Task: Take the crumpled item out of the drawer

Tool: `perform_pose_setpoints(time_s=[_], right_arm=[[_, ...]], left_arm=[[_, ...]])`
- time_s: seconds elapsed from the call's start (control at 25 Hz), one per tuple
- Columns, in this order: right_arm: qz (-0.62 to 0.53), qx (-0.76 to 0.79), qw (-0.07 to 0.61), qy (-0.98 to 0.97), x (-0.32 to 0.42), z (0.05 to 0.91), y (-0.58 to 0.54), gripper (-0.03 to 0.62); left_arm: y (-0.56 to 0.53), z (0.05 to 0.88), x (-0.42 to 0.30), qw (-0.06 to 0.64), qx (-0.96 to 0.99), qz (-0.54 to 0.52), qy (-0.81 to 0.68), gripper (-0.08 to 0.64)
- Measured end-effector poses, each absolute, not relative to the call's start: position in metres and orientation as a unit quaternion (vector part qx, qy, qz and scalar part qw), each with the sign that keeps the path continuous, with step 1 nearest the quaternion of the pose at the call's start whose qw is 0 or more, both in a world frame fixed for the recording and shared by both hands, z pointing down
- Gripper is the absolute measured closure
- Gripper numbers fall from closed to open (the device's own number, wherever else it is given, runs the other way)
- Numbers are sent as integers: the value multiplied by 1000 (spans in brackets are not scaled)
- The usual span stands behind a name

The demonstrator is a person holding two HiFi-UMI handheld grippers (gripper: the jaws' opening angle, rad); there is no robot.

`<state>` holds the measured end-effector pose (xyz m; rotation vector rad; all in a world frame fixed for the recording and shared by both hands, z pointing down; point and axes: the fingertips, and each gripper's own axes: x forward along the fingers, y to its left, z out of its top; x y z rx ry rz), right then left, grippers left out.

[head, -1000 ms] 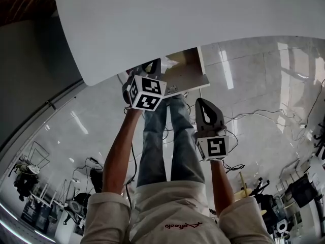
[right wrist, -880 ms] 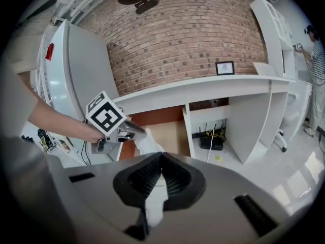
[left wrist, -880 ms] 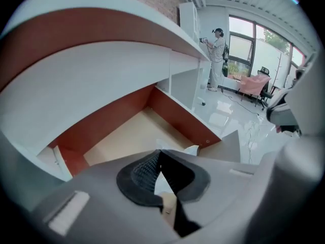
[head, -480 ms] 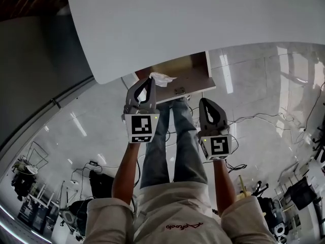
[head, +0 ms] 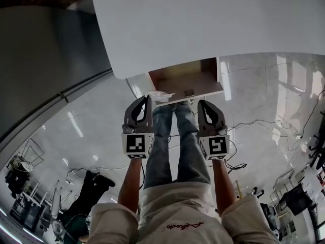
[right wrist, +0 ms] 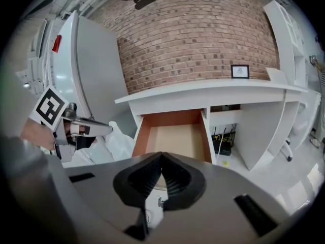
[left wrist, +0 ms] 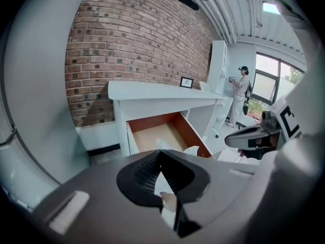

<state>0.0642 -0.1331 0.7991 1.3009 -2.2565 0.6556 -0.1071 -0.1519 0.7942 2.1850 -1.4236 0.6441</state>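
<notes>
The wooden drawer (head: 185, 76) stands pulled out from under the white desk (head: 203, 24), and its bare bottom (right wrist: 175, 139) has nothing on it. My left gripper (head: 147, 99) is shut on the crumpled white item (head: 160, 94), holding it just in front of the drawer's left front corner. In the left gripper view the white item (left wrist: 167, 197) shows pinched between the shut jaws (left wrist: 161, 152). The right gripper view has that item (right wrist: 119, 141) hanging off the left gripper (right wrist: 86, 128). My right gripper (head: 204, 103) is level with the left one, shut with nothing in it (right wrist: 161, 155).
The desk stands against a brick wall (right wrist: 203, 39), with a small picture frame (right wrist: 239, 71) on top. A black box and cables (right wrist: 223, 144) sit under the desk to the drawer's right. A person (left wrist: 238, 98) stands far off by a window. Cables (head: 254, 123) lie on the tiled floor.
My left gripper has drawn back out of the drawer toward me with the crumpled item in it. It now sits level with the right gripper, which has barely moved.
</notes>
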Motion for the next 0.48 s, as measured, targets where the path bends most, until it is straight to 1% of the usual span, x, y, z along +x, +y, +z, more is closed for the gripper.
perform_pose_setpoints(time_s=[0.28, 0.48], right_arm=[[230, 462, 224, -827, 46, 782, -139, 580], [210, 463, 217, -833, 43, 765, -154, 580]], left_arm=[[-144, 769, -117, 232, 788, 214, -528, 551], [-154, 752, -118, 224, 789, 195, -538, 551]])
